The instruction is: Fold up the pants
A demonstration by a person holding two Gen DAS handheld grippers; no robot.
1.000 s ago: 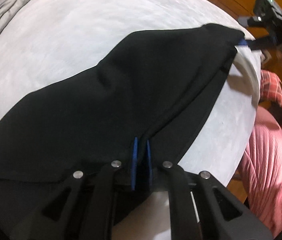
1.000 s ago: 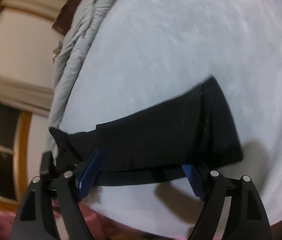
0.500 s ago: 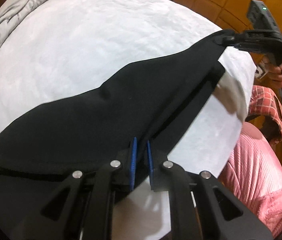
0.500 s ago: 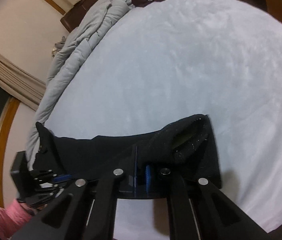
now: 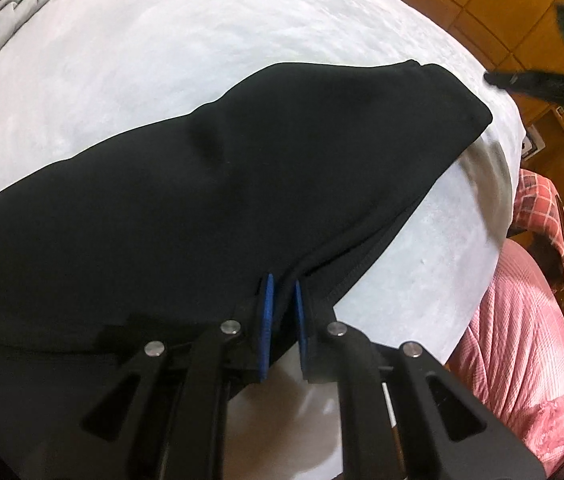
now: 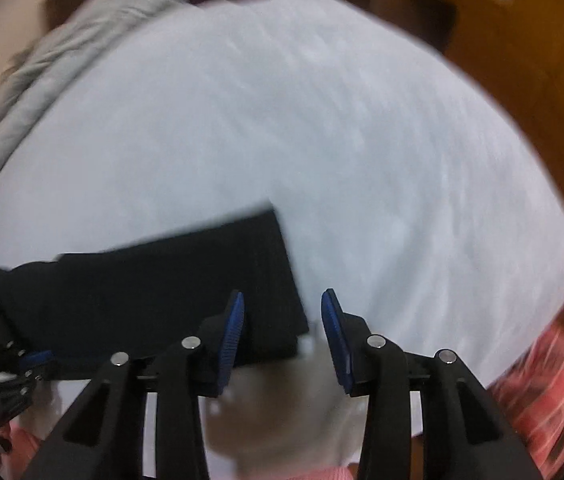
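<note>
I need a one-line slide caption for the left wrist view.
Left gripper pinches the black pants on the white bed.

Right wrist view is smeared all over; wall and wood edges unreadable. My right gripper (image 5: 530, 82) is a dark blur at the left view's edge. Pants (image 5: 201, 200) run off frame lower left, and my left gripper (image 5: 282, 300) hides their pinched hem.

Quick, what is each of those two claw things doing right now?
Left gripper: closed on the black pants.
Right gripper: open, holding nothing; its jaws have just been opening.
</note>
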